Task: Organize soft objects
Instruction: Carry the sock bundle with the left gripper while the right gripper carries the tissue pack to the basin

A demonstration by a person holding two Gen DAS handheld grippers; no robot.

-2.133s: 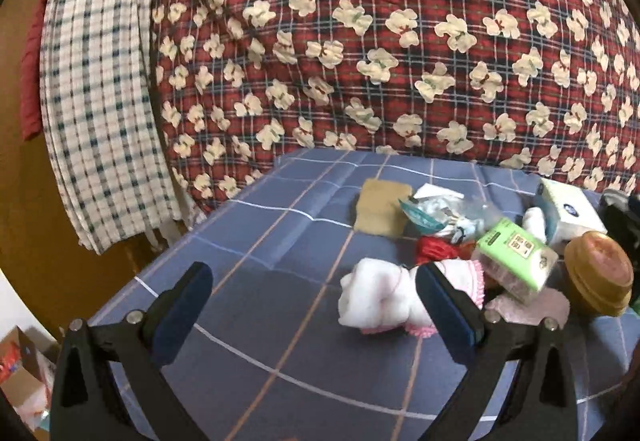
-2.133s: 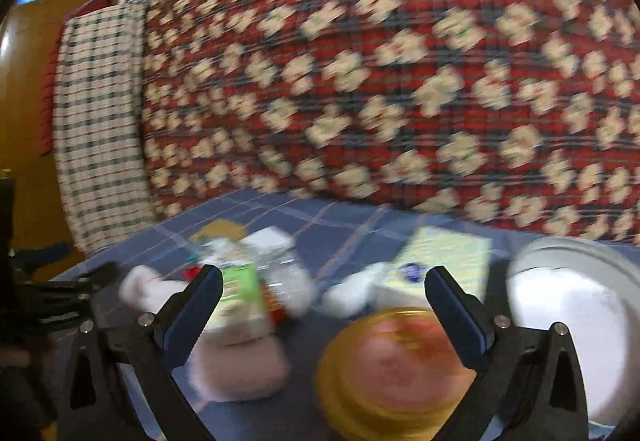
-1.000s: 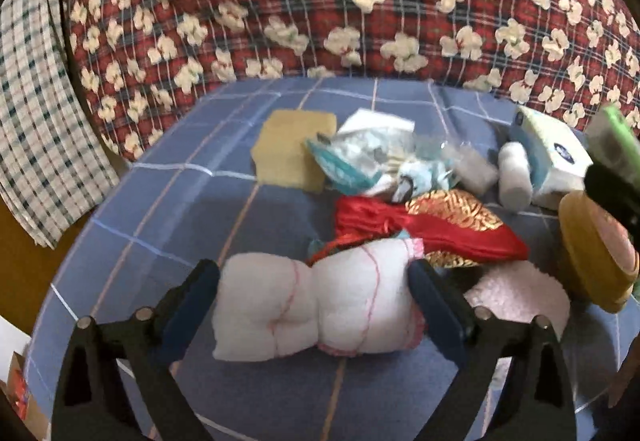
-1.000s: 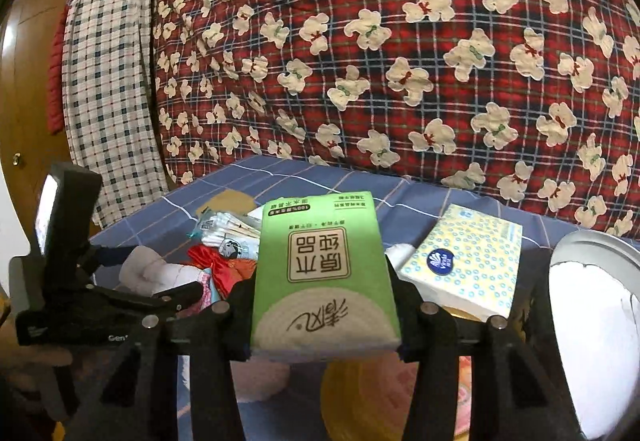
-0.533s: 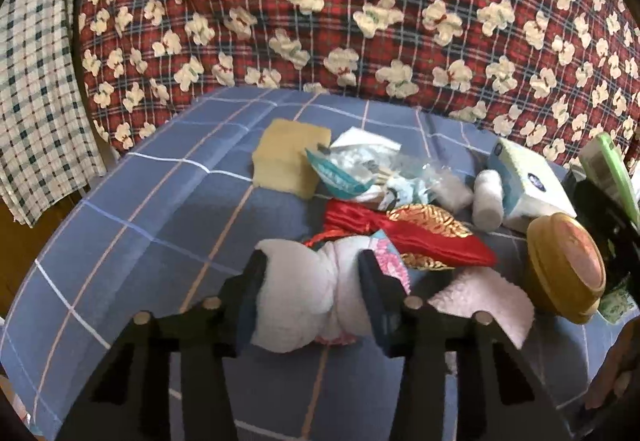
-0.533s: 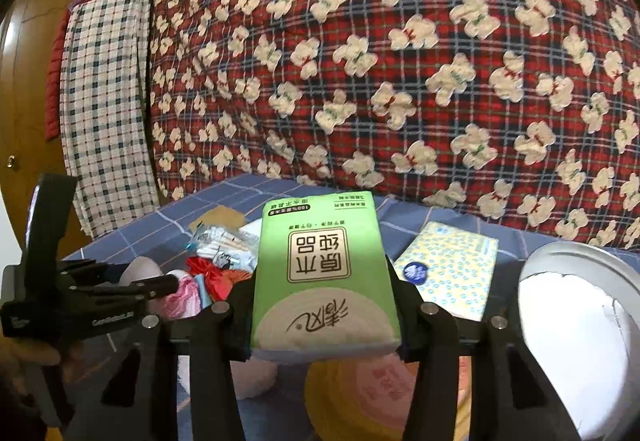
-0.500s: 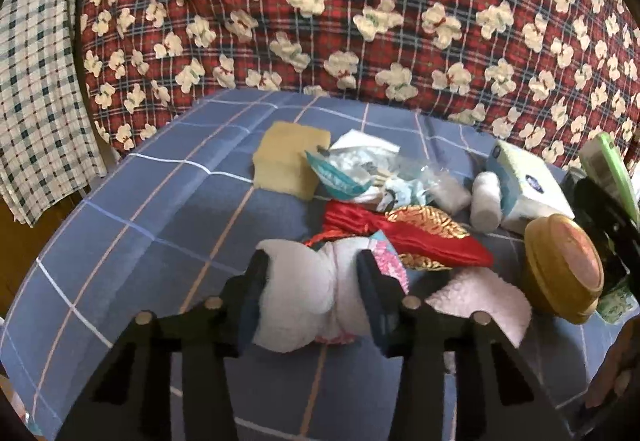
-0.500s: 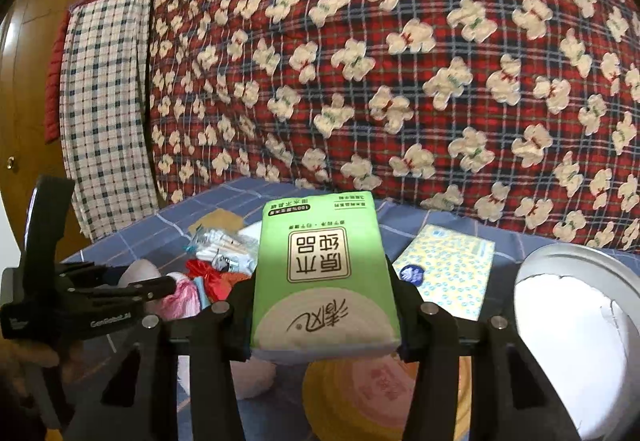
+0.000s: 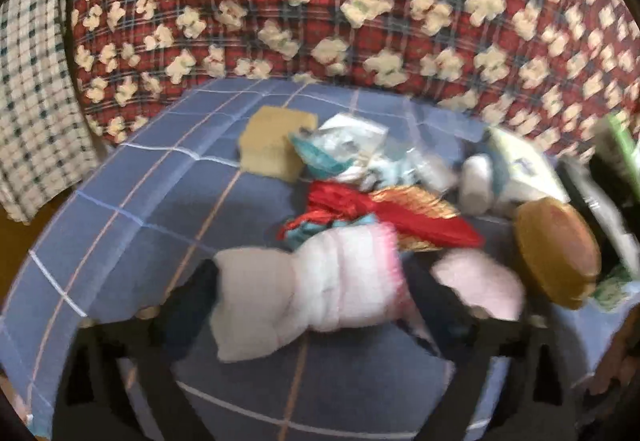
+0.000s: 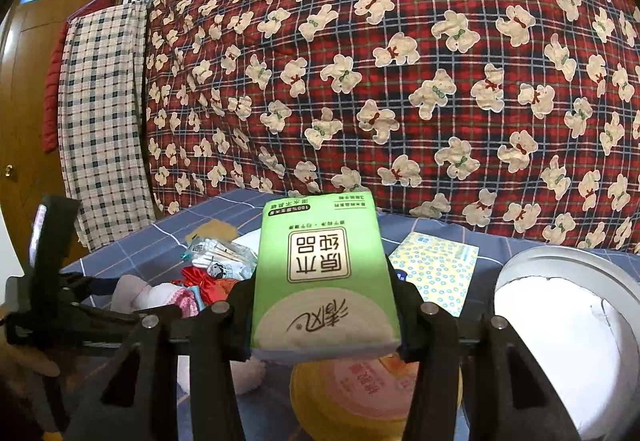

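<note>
Now my right gripper (image 10: 326,315) squeezes the green tissue pack (image 10: 324,273) above the blue bed sheet (image 9: 152,201). My left gripper (image 9: 316,293) is opening around the white rolled socks (image 9: 308,289). The white tub (image 10: 568,325) looks blank inside.

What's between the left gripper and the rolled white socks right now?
Nothing visible. The rolled white socks already lie between the fingers of the left gripper, whose jaws are opening. The frame is blurred, so contact can't be judged. The red cloth lies just behind the socks, and the pink fluffy piece sits outside the right-hand finger.
</note>
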